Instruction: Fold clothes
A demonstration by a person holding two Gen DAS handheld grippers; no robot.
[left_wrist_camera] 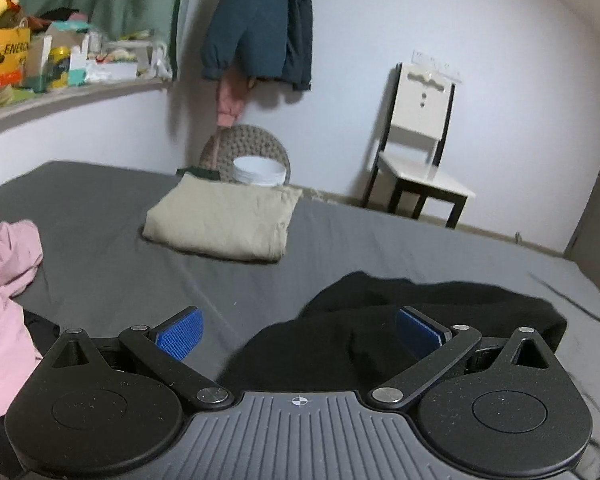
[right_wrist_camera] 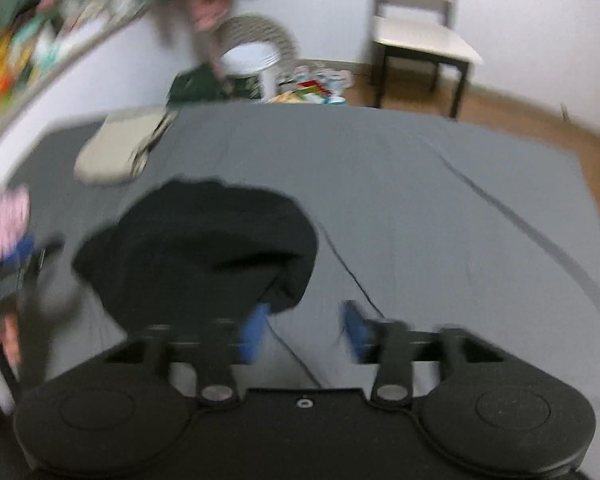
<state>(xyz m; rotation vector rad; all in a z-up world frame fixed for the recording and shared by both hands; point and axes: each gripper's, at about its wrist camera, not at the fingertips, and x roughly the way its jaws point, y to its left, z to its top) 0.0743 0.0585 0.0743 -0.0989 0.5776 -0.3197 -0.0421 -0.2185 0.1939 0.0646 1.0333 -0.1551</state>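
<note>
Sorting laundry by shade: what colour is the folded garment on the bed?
Beige, clearest in the left wrist view: folded garment.

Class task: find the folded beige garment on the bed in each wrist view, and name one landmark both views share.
Left wrist: the folded beige garment lies centre-left, beyond the open left gripper.
Right wrist: it lies upper left, blurred, beyond the black garment.
Shared landmark: the white chair by the wall.

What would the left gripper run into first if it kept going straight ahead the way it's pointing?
Most likely the crumpled black garment lying on the grey bedsheet. It already sits between and just beyond the open left gripper, though depth is hard to judge.
</note>
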